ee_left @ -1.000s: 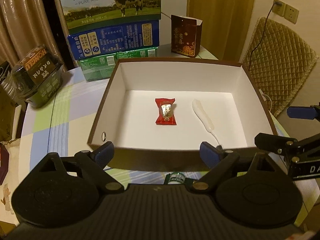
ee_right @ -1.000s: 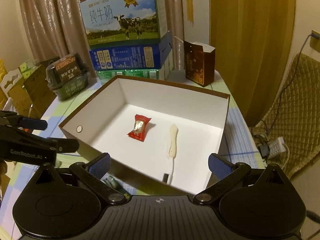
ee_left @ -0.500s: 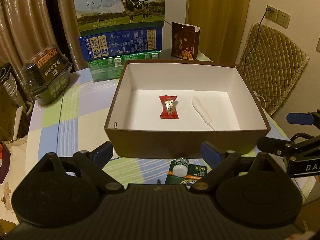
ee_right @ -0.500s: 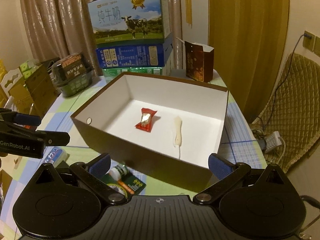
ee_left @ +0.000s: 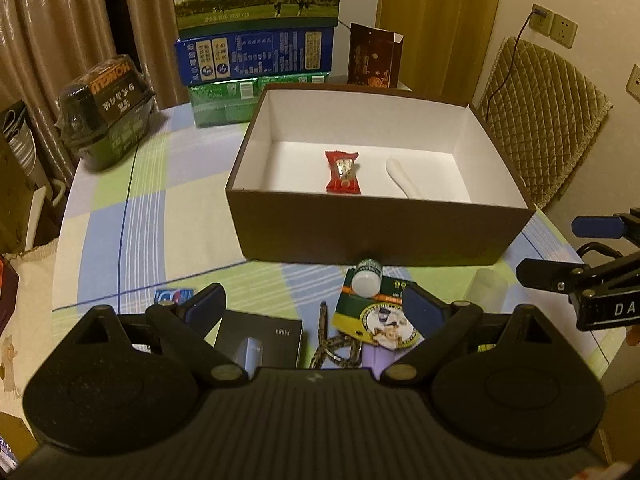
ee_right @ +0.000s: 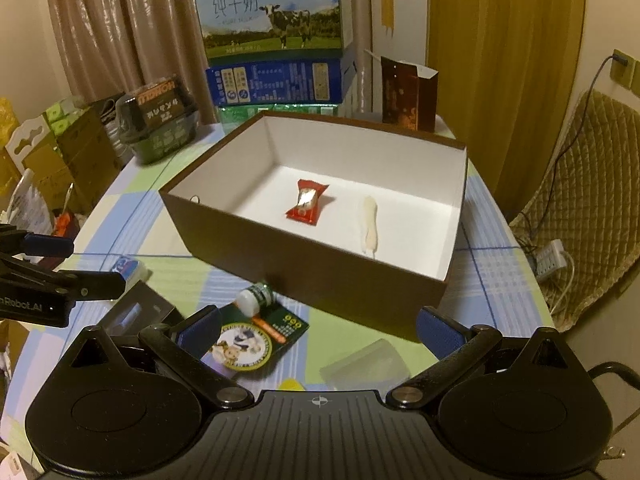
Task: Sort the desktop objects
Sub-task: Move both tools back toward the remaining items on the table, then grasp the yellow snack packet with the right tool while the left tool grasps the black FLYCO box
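A brown box (ee_left: 380,236) (ee_right: 320,280) with a white inside holds a red candy (ee_left: 343,172) (ee_right: 308,202) and a white slender piece (ee_left: 402,178) (ee_right: 369,224). In front of it lie a small green bottle (ee_left: 367,276) (ee_right: 256,298), a green packet (ee_left: 376,316) (ee_right: 260,336), a black box (ee_left: 260,338) (ee_right: 132,316), a key ring (ee_left: 332,340), a clear plastic piece (ee_left: 488,292) (ee_right: 364,364) and a small blue-white item (ee_left: 172,295) (ee_right: 128,268). My left gripper (ee_left: 312,306) hovers open over the black box and packet. Empty and open, my right gripper (ee_right: 318,326) hangs above the packet and plastic piece.
Stacked milk cartons (ee_left: 256,20) and a dark red carton (ee_left: 372,60) stand behind the box. A wrapped snack pack (ee_left: 108,108) sits at the table's far left. A quilted chair (ee_left: 540,120) is to the right of the table edge.
Both grippers have drawn back from the box toward the table's near side, bringing the loose items in front of the box into view. Both stayed open.
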Action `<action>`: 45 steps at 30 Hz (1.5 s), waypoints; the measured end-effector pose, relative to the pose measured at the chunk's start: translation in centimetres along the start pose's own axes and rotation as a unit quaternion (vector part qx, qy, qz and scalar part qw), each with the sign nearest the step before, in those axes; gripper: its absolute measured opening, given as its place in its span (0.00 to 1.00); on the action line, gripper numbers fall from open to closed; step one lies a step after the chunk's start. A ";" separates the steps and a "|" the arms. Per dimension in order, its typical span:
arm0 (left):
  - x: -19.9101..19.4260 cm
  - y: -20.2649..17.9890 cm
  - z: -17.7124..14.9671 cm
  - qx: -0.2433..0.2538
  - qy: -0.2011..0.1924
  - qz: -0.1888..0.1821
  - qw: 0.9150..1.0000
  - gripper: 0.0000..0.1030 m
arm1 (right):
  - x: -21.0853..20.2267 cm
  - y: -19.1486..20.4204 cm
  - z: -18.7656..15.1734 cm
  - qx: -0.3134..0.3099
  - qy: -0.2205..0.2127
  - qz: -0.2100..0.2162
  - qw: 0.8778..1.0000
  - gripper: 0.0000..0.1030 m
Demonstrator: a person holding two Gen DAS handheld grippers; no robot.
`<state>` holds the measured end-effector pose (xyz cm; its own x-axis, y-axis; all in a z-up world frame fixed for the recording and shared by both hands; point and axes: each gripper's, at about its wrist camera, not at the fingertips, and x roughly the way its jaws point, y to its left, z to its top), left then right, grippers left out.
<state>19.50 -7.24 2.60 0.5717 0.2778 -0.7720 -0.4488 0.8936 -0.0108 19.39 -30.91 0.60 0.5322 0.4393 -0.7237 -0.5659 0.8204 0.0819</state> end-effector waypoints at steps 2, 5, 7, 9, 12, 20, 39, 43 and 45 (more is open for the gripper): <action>-0.2 0.3 -0.3 -0.002 0.000 -0.002 1.000 0.90 | -0.1 0.0 -0.3 0.001 0.003 0.000 1.000 0.98; -0.5 0.6 -0.8 -0.004 0.000 -0.005 1.000 0.90 | -0.2 0.1 -0.8 0.002 0.008 -0.001 1.000 0.98; -0.7 0.8 -1.1 -0.005 -0.001 -0.009 1.000 0.90 | -0.2 0.2 -1.2 0.002 0.012 -0.001 1.000 0.98; -0.8 1.0 -1.4 -0.007 0.001 -0.008 1.000 0.90 | -0.1 0.3 -1.6 0.002 0.017 -0.001 1.000 0.98; -1.1 1.3 -2.0 -0.008 0.004 -0.004 1.000 0.90 | -0.2 0.4 -2.4 -0.002 0.021 -0.001 1.000 0.98; -1.4 2.6 -4.3 -0.012 0.013 0.000 1.000 0.90 | 0.5 0.4 -5.6 0.001 0.053 0.002 0.999 0.98; 0.7 6.5 -8.8 -0.045 0.059 0.027 0.997 0.90 | 6.6 -1.6 -9.6 0.075 0.118 -0.005 0.990 0.98; 1.6 6.5 -8.9 -0.040 0.066 0.026 0.997 0.89 | 7.7 -1.5 -10.0 0.083 0.116 -0.017 0.990 0.98; 2.0 6.6 -8.9 -0.041 0.070 0.025 0.996 0.89 | 8.2 -1.5 -10.0 0.087 0.115 -0.020 0.989 0.97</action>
<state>11.61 -3.94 -4.65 0.4484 0.2632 -0.8542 -0.5319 0.8466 -0.0184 18.25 -32.19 -12.30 0.3840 0.3270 -0.8635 -0.4203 0.8946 0.1519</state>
